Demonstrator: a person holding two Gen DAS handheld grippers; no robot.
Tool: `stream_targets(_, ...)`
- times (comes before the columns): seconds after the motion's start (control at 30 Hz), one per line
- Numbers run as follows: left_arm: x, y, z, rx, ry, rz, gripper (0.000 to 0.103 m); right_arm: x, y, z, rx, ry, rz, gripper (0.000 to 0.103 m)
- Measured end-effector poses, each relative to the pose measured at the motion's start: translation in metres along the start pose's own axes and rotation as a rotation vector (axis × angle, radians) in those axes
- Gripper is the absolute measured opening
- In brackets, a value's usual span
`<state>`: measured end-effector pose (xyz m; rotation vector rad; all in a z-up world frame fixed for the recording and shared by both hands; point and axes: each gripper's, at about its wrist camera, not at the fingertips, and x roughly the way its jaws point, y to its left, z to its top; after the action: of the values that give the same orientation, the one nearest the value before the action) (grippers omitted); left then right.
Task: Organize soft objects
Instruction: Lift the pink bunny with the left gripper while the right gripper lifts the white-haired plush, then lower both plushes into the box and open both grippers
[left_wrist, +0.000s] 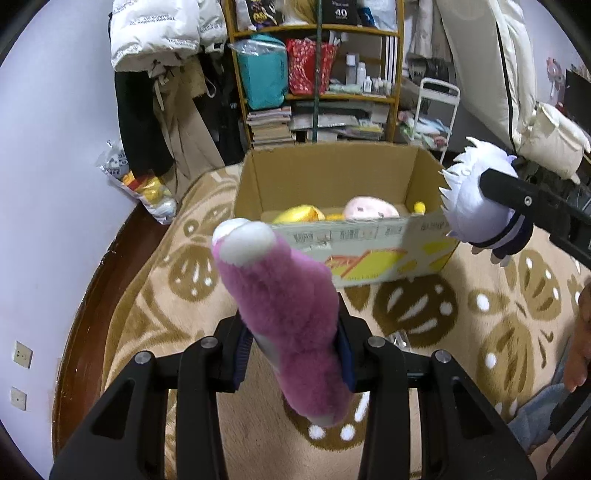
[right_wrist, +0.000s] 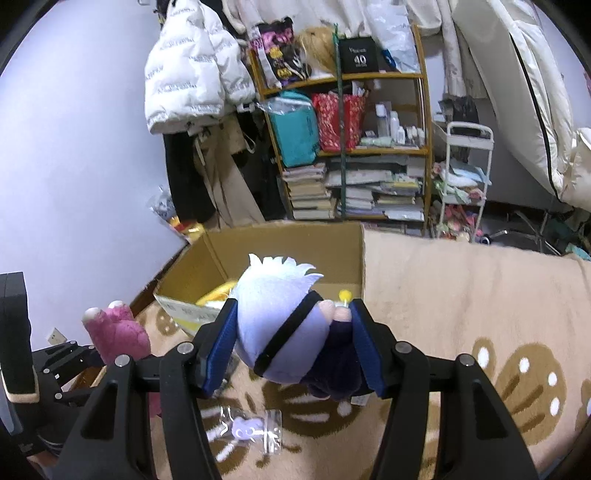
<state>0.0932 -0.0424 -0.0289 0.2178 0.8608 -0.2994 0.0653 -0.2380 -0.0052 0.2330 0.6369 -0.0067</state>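
Note:
My left gripper (left_wrist: 293, 350) is shut on a long pink plush toy (left_wrist: 284, 306) with a white tip, held above the rug and pointing toward an open cardboard box (left_wrist: 332, 177). A white-haired plush doll (right_wrist: 291, 328) in dark clothes fills my right gripper (right_wrist: 291, 343), whose blue pads press on its head and body. In the left wrist view that doll (left_wrist: 476, 206) hangs at the box's right corner. The pink toy (right_wrist: 114, 332) shows low at the left of the right wrist view. Inside the box lie a yellow plush (left_wrist: 299, 214) and a pale pink plush (left_wrist: 369, 208).
A beige rug (left_wrist: 424, 314) with brown flower shapes covers the floor. A small clear bag (right_wrist: 251, 428) lies on it below my right gripper. Behind the box stand a crowded shelf (right_wrist: 347, 147), hanging coats (right_wrist: 192, 85) and a white cart (right_wrist: 465, 177). A snack bag (left_wrist: 144, 188) leans on the left wall.

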Motion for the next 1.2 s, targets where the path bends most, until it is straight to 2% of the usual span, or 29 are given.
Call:
stream_targets(0.2, -0.01, 0.007, 0.014, -0.016, -0.055, 0.004, 0.038, -0.002, 0.002, 0.007, -0.015, -0.045, -0.001, 0.063)
stream_targets(0.47, -0.006, 0.001, 0.052, 0.061, -0.12, 0.036, 0.038, -0.003, 0.0, 0.022, -0.004, -0.089, 0.034, 0.064)
stream_targets(0.63, 0.003, 0.008, 0.073, 0.058, -0.139, 0.05, 0.038, 0.009, 0.002, 0.034, -0.019, -0.105, 0.046, 0.064)
stream_targets(0.77, 0.016, 0.014, 0.089, 0.026, -0.145, 0.025, 0.038, 0.021, 0.004, 0.041, -0.042, -0.116, 0.044, 0.064)
stream_targets(0.83, 0.024, 0.011, 0.096, 0.041, -0.151, 0.026, 0.038, 0.025, 0.004, 0.043, -0.059, -0.126, 0.04, 0.065)
stream_targets(0.93, 0.034, 0.007, 0.098, 0.057, -0.155, 0.015, 0.038, 0.031, 0.001, 0.041, -0.069, -0.145, 0.02, 0.067)
stream_targets(1.2, 0.058, 0.003, 0.092, 0.052, -0.125, -0.026, 0.039, 0.052, -0.004, 0.037, -0.087, -0.123, 0.024, 0.067)
